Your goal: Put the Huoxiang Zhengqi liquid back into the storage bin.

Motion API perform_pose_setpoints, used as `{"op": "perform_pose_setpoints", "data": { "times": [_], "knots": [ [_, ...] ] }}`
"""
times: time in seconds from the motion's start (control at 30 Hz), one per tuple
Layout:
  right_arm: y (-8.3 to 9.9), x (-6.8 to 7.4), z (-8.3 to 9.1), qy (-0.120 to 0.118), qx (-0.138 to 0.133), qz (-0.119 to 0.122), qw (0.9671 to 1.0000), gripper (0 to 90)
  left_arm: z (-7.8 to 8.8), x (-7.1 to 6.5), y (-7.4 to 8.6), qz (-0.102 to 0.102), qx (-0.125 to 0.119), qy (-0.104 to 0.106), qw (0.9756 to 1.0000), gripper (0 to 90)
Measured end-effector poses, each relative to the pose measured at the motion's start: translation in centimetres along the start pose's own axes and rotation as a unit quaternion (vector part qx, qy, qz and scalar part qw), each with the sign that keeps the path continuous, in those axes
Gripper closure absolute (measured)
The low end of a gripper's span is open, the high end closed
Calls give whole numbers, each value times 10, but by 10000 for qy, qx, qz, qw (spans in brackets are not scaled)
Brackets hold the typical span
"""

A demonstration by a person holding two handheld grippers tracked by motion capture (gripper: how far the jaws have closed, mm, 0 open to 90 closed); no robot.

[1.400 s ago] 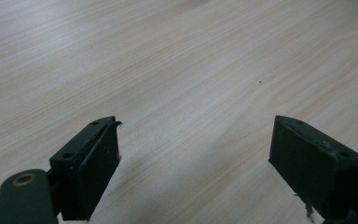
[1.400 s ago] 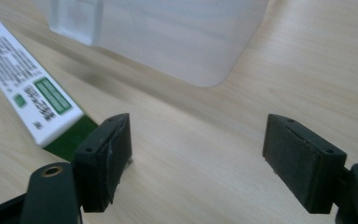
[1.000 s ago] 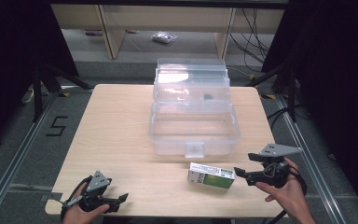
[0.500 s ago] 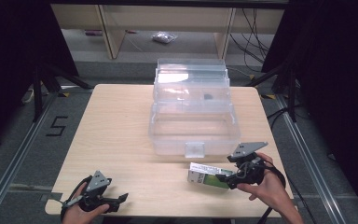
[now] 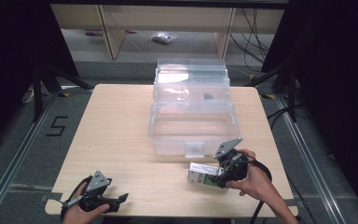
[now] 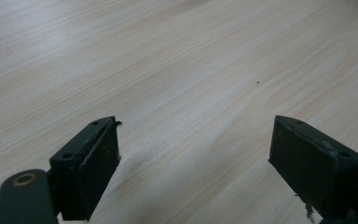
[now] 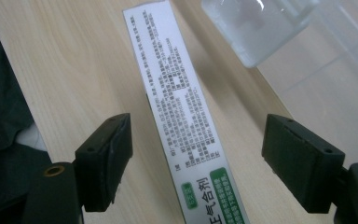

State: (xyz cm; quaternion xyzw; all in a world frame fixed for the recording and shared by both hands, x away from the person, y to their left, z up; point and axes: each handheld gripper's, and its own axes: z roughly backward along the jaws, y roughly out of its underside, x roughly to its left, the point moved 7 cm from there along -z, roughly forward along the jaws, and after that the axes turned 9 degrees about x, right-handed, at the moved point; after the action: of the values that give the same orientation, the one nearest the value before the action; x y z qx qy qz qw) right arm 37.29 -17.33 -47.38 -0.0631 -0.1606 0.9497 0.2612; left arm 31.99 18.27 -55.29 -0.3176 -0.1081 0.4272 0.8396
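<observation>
Pale wooden table (image 5: 116, 140) is being used as the work surface, with a clear plastic storage box (image 5: 193, 119) being kept open at its middle. Just in front of the box, a small white-and-green carton (image 5: 203, 173) is being straddled by the right gripper (image 7: 196, 163), whose jaws have just been closing slightly but are not yet being pressed on it. Next, closing squarely on the carton's sides is being called for. The left gripper (image 6: 193, 163) is being held wide open and empty.

White-and-green box (image 5: 203, 174), pale wood table (image 5: 116, 135)
</observation>
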Motion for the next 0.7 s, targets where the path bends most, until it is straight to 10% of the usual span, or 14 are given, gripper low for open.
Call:
{"op": "perform_pose_setpoints", "data": {
  "times": [0.7],
  "knots": [
    [-2,1,-21,-52,863,445,9953,375,0,1,-1,14,-56,-4,10000,152]
  ]
}}
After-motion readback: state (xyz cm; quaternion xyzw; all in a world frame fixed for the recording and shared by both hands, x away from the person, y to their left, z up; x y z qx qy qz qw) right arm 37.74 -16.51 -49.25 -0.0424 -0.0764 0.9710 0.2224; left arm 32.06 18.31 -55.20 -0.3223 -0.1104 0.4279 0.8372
